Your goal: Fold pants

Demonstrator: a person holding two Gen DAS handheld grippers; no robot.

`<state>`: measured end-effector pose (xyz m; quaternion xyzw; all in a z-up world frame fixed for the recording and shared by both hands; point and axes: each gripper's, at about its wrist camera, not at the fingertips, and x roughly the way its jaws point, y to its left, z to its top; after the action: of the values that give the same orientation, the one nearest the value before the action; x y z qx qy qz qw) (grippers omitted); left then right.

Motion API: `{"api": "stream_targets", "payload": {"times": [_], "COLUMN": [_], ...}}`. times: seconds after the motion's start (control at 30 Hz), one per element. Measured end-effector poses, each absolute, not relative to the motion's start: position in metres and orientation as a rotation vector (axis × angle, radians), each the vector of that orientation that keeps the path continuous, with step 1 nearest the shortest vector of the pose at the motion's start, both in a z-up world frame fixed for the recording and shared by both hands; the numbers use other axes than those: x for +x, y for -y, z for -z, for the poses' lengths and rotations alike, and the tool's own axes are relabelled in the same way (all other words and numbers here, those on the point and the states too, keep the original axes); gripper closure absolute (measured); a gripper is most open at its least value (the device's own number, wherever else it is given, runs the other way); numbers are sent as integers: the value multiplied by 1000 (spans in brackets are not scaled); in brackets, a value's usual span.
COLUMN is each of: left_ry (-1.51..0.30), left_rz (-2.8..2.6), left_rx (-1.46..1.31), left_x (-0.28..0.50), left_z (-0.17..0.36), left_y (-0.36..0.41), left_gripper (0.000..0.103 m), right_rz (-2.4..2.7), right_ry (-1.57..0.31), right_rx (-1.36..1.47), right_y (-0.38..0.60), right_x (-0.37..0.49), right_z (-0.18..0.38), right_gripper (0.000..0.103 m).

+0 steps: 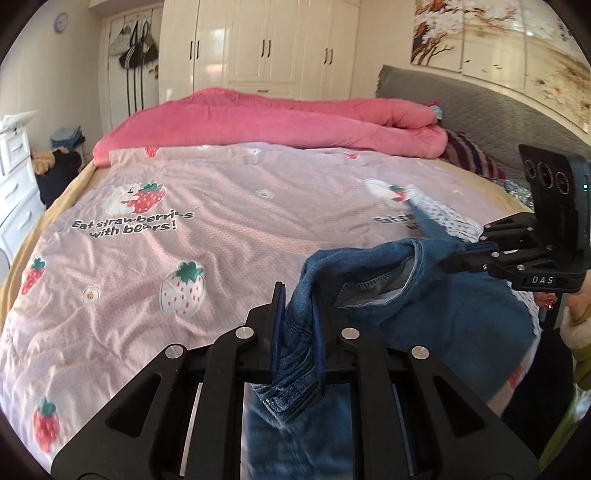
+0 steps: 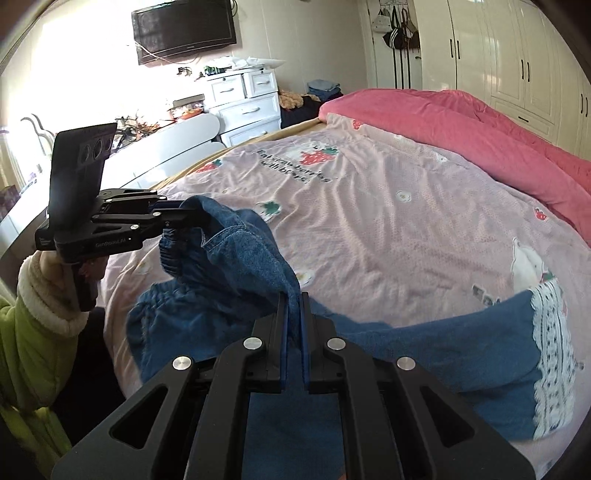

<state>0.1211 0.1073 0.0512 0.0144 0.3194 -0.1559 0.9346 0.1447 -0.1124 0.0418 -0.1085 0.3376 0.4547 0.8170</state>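
Denim pants (image 2: 236, 295): lifted at the waistband over pink strawberry quilt (image 2: 406, 206)
Left gripper (image 1: 299, 325): clamped on elastic waistband
Right gripper (image 2: 294, 325): clamped on denim

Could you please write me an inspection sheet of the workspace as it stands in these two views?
Surface: bed with pink strawberry quilt, wrinkled.
Job's things: blue denim pants, waist end lifted, legs trailing on the quilt; lace-trimmed cuff lying flat.
Clutter: rolled pink blanket along the far side of the bed; clothes pile by the drawers.
Grippers: left gripper shut on the pants' waistband; right gripper shut on the denim.
Cables: loose wires under the wall television.
Surroundings: white wardrobe, white drawers, hanging bags.
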Motion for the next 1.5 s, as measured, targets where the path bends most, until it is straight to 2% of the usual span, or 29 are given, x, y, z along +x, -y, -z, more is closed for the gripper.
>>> {"api": "stream_targets", "payload": {"times": [0.3, 0.57, 0.83, 1.07, 1.3, 1.4, 1.5], "left_ry": [-621, -696, -743, -781, -713, -774, -784], "left_rz": [344, 313, 301, 277, 200, 213, 216], "left_rx": [86, 145, 183, 185, 193, 160, 143], "left_x": [57, 33, 20, 8, 5, 11, 7], "left_z": [-41, -20, -6, -2, -20, -7, -6], "left_y": [-98, -97, -97, -99, -102, -106, -110], "left_gripper": [96, 96, 96, 94, 94, 92, 85], "right_rz": [-999, -1037, -1019, -1021, -1058, -1054, -1064], "right_ry": [-765, -794, -817, -840, -826, -860, -872], "right_rx": [-260, -307, -384, -329, -287, -273, -257], "right_y": [119, 112, 99, 101, 95, 95, 97], "right_x": [83, 47, 37, 37, 35, 37, 38], "right_z": [-10, 13, 36, 42, 38, 46, 46], "right_gripper": [98, 95, 94, 93, 92, 92, 91]}}
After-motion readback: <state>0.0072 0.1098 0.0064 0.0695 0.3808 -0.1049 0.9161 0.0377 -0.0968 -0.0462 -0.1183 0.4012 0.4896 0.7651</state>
